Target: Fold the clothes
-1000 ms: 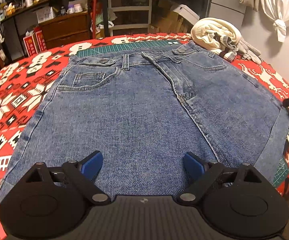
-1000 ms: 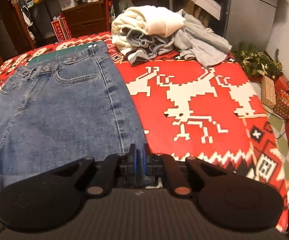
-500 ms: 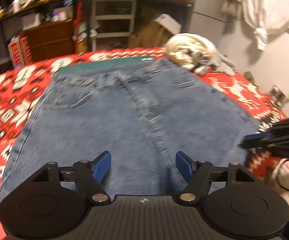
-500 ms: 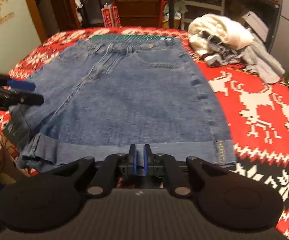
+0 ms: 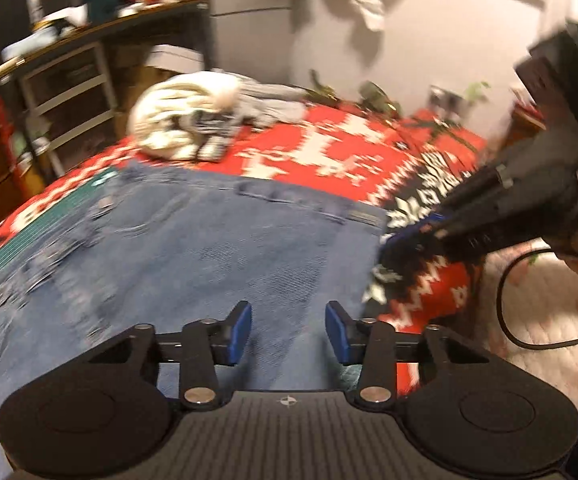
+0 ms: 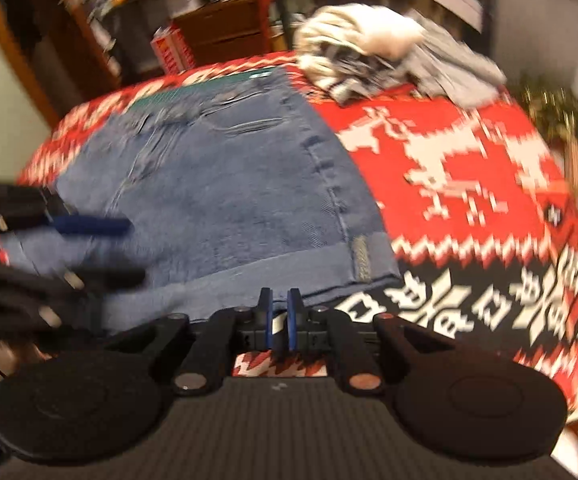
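Blue denim shorts (image 5: pixel 217 248) lie flat on a red patterned blanket (image 5: pixel 329 152), waistband far, cuffed hems near. My left gripper (image 5: pixel 287 332) hovers open over the near part of the shorts with nothing between its blue pads. A hand holds my right gripper (image 5: pixel 393 240) at the shorts' near right corner. In the right wrist view the shorts (image 6: pixel 229 184) spread ahead and the cuffed hem (image 6: pixel 329 272) lies just beyond my right gripper (image 6: pixel 280 320). Its pads stand almost together with nothing between them. The left gripper (image 6: pixel 129 250) shows blurred at the left, over the hem.
A pile of white and grey clothes (image 5: pixel 193 120) (image 6: pixel 369 52) sits at the blanket's far side. A green mat (image 5: pixel 49 216) lies under the waistband. Shelves and drawers (image 6: pixel 217 32) stand behind. A black cable (image 5: pixel 505 312) hangs off the near right edge. Greenery (image 6: pixel 561 112) sits far right.
Both views have swung and blurred. My left gripper moved right toward the right leg and its fingers came closer together. My right gripper stays shut near the hem's right corner.
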### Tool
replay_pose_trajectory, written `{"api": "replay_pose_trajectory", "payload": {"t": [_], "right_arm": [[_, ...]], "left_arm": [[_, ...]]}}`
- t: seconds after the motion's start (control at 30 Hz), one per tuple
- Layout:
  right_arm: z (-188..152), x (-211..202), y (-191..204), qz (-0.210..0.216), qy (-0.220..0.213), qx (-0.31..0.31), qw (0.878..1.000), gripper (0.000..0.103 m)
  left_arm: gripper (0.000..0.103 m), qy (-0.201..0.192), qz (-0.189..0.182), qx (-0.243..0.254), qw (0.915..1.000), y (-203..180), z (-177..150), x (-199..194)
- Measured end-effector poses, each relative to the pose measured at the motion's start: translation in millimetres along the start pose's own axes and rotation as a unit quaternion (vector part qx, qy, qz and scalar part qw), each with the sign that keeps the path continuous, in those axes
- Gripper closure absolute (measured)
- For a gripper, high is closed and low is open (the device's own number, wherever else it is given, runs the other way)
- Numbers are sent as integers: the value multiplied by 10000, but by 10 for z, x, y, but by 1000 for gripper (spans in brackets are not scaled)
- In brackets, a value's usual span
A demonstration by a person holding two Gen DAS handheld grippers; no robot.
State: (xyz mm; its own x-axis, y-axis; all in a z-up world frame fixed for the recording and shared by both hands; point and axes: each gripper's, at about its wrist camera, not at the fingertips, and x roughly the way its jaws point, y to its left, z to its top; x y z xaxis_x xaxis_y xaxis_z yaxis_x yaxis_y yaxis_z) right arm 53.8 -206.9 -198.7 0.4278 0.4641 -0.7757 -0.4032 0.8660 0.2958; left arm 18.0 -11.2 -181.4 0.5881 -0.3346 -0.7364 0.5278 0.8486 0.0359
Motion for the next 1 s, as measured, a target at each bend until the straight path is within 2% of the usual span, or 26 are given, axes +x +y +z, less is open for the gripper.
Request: {"api": "replay_pose_trajectory", "payload": {"t": [0.07, 0.13, 0.27, 0.37, 0.47, 0.53, 0.6, 0.73, 1.0], "right_arm": [[-25, 22, -152, 197, -81, 481, 9986, 90], [-59, 51, -293, 490, -159, 991, 9937, 90], [-137, 148, -462, 1003, -157, 1750, 9793, 90], [-171, 224, -542, 1355, -150, 2177, 9664, 85], [-198, 297, -612, 1603, -115, 2550, 9535, 84], [-226, 355, -650, 1791, -32, 2837, 9420, 83], [-261, 409, -687, 1985, 30, 3132, 9287, 83], [-281, 496, -688, 2037, 49, 3365, 9194, 80], [-257, 629, -610, 2007, 249, 3536, 9133, 80]], "left_arm": [[64, 62, -28, 150, 9999, -93, 47, 120], [64, 92, -60, 220, 9997, -143, 68, 195], [67, 223, -131, 366, 9990, -232, 67, 304], [70, 306, -149, 568, 9978, -287, 36, 348], [88, 409, -84, 665, 9969, -318, 0, 394], [98, 371, -141, 535, 9978, -297, -14, 373], [100, 330, -190, 405, 9985, -276, -28, 350], [101, 240, -216, 233, 9992, -259, -27, 268], [101, 164, -262, 63, 9995, -244, 0, 186]]}}
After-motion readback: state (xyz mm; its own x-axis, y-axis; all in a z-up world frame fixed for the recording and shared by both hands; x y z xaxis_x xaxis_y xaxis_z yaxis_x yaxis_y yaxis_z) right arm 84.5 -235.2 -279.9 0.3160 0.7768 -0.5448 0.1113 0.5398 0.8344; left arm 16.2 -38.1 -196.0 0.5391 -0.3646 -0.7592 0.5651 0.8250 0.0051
